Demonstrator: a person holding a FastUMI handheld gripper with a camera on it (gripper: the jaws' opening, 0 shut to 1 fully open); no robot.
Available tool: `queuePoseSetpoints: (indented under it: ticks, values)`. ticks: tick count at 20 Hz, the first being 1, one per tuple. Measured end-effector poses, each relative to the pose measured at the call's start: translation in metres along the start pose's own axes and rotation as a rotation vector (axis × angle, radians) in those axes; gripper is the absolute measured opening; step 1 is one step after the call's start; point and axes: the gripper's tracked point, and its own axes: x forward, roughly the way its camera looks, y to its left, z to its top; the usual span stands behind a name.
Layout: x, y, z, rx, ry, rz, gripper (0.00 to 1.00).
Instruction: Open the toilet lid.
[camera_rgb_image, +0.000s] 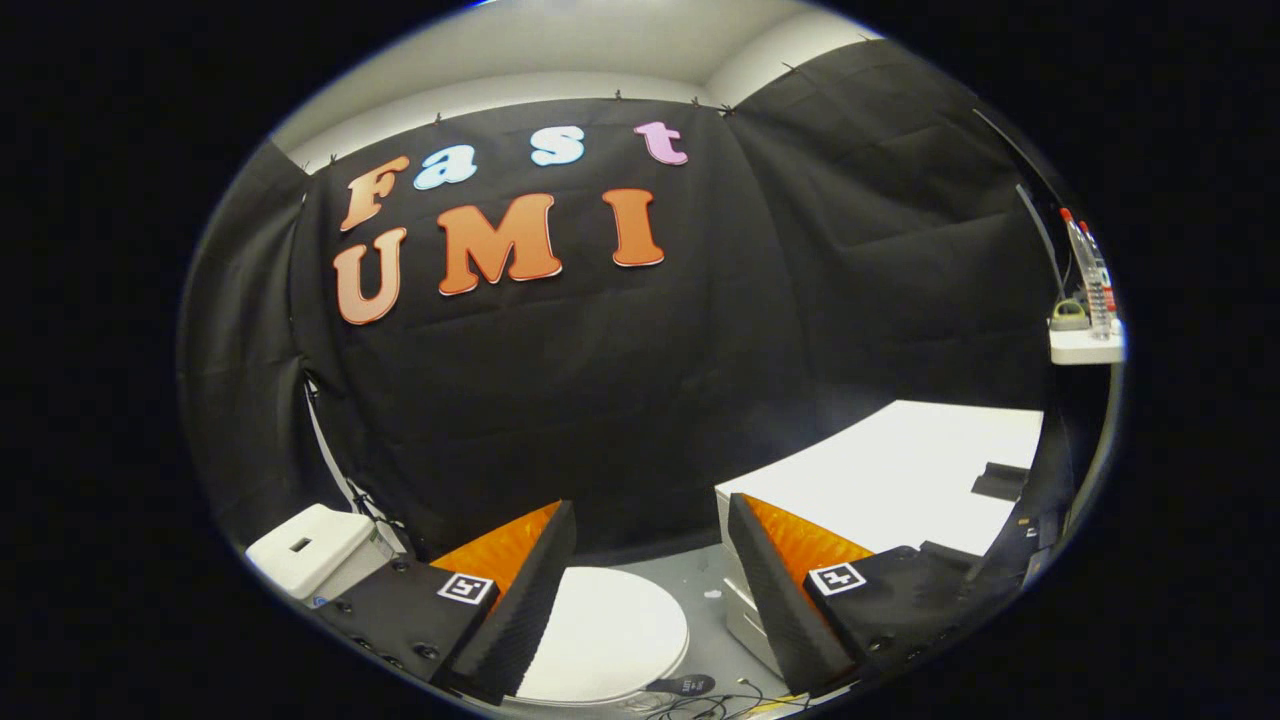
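toilet lid: closed, flat on the bowl, below and between the gripper fingers
tank: beside the lid, just past one finger
gripper: wide open, holding nothing, above the lid
bench: white top, beyond the other finger
floor: grey, cables by the toilet

Even, diffuse overhead light with no hard shadows. The white table and the toilet lid read bright, near blown-out, while the black cloth wall soaks up light, showing only soft fold shading. Strong fisheye bending — straight edges bow toward the rim, where detail smears. The open fingers, close to the lens, are slightly soft; mid-distance is sharp.
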Motion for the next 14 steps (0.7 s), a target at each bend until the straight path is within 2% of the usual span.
queuePoseSetpoints:
  ticks: [9, 14]
  values:
    - [-0.004, -0.043, -0.136, 0.125, 0.162, -0.097, 0.99]
    - [-0.005, -0.064, -0.206, 0.25, 0.257, -0.156, 0.99]
